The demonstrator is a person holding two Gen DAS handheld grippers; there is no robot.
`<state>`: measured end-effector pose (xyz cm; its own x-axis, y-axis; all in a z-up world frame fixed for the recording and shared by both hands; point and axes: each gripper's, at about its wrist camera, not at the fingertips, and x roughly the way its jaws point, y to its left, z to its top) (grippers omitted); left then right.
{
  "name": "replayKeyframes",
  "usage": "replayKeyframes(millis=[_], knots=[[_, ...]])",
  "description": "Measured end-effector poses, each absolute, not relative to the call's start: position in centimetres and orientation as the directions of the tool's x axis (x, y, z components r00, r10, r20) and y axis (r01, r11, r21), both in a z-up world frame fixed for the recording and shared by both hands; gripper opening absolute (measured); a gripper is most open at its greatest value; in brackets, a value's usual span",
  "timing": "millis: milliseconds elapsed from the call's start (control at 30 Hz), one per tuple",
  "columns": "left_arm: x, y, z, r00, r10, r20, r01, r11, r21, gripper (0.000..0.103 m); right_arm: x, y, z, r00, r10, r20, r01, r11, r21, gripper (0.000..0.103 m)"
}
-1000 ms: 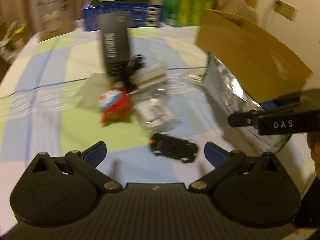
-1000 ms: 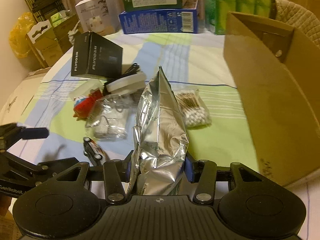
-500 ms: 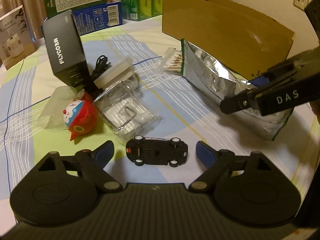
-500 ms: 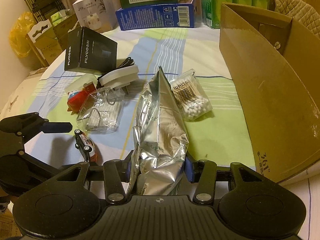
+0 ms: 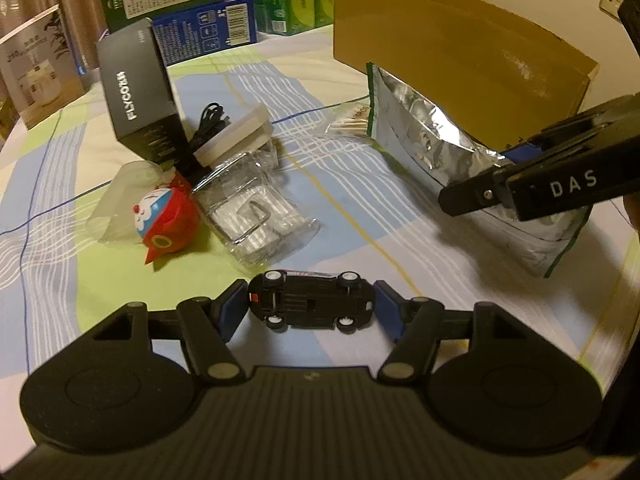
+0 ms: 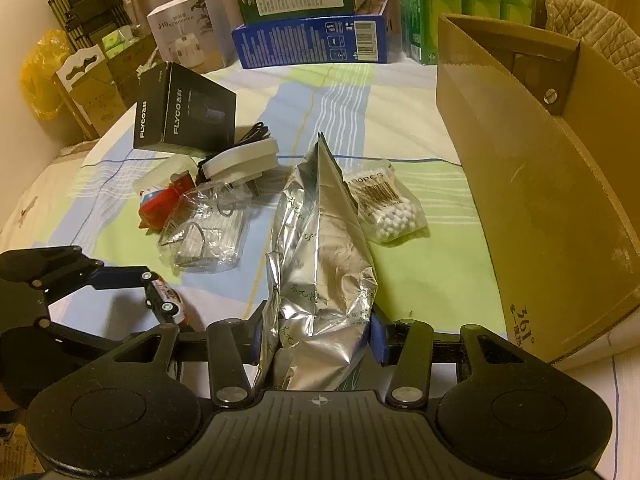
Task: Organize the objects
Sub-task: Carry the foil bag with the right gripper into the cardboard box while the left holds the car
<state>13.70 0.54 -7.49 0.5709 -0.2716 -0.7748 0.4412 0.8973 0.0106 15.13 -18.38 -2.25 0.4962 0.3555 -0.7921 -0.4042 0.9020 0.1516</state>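
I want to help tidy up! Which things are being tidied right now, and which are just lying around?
Being tidied:
toy car, left gripper jaws closing around it
foil bag, in the right gripper
cardboard box

Lying around:
cotton swabs
red toy
black box

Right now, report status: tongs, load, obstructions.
Left tongs closing around the toy car, pads about at its ends. Right tongs clamped on the silver foil bag. Cardboard box open alongside; nothing blocking.
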Motion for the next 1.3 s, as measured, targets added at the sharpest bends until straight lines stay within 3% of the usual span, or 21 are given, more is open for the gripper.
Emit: replayKeyframes(millis=[833,1300], knots=[[12.0,-2.3,3.6,0.647,-0.229,-0.727,0.345,0.939,0.011,0.063,12.4,-20.7,8.3,0.597,0.401,-0.695,-0.408,0.898,0.167,0.045],[15.4,-12.6,10.6,0.659,-0.353,-0.664,0.452,0.891,-0.025,0.063,16.8,-30.8,14.9,0.681,0.276,-0.678,-0.296,0.951,0.09,0.045]])
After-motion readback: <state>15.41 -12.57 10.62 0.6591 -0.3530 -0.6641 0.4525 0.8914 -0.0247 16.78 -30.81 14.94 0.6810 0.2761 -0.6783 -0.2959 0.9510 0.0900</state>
